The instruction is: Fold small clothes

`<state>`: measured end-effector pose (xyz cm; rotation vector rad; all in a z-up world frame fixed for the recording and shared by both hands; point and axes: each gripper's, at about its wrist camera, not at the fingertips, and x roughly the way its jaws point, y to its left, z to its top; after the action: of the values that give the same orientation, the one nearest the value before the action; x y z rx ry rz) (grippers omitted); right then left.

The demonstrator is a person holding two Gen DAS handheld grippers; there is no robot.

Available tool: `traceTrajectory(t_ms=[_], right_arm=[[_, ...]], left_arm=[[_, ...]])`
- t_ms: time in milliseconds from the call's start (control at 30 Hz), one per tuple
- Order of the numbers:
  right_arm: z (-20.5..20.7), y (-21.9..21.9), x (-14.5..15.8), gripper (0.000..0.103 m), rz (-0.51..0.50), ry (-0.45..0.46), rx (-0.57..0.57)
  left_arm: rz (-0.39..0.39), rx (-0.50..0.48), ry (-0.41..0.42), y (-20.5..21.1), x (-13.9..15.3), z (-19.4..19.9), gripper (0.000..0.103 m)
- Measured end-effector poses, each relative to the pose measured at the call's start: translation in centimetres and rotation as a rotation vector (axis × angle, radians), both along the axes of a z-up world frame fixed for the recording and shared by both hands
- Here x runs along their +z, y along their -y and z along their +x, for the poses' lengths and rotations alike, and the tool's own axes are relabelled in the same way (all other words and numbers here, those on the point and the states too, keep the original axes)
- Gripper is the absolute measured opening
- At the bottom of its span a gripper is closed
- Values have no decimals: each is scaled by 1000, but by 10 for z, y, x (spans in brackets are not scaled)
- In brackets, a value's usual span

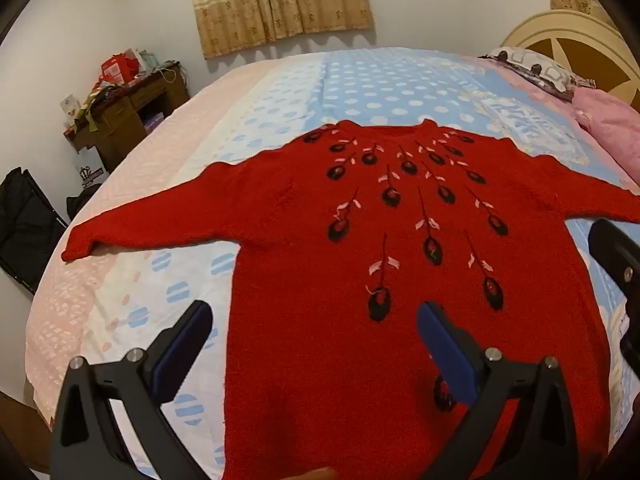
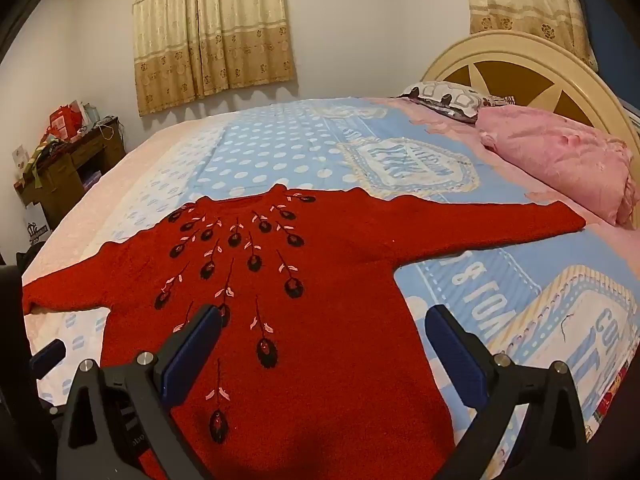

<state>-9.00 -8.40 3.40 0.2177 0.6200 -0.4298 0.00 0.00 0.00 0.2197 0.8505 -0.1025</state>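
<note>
A red knit sweater (image 1: 304, 224) with black and pink flower embroidery lies flat on the bed, front up, both sleeves spread out to the sides. It also shows in the right wrist view (image 2: 344, 288). My left gripper (image 1: 314, 320) is open and empty, held above the sweater's lower left side. My right gripper (image 2: 324, 326) is open and empty, held above the sweater's lower right side. Part of the right gripper shows at the right edge of the left wrist view (image 1: 616, 256). The sweater's bottom hem is hidden below both views.
The bed has a blue, white and pink patterned sheet (image 2: 280, 148). A pink pillow (image 2: 560, 160) and a patterned pillow (image 2: 444, 96) lie by the round headboard (image 2: 520, 64). A cluttered wooden desk (image 1: 128, 108) stands by the far left wall. Curtains (image 2: 212, 32) hang behind.
</note>
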Motion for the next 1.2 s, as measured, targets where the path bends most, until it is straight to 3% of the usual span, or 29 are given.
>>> traceTrajectory(t_ms=[200, 367, 1200], right_arm=[[-1, -6, -6, 102, -35, -33, 9], [3, -14, -2, 102, -65, -55, -18], [-6, -9, -5, 102, -32, -57, -11]], left_arm=[[-26, 14, -36, 5, -4, -2, 103], [-15, 20, -4, 6, -3, -12, 103], [-4, 3, 6, -2, 1, -17, 103]])
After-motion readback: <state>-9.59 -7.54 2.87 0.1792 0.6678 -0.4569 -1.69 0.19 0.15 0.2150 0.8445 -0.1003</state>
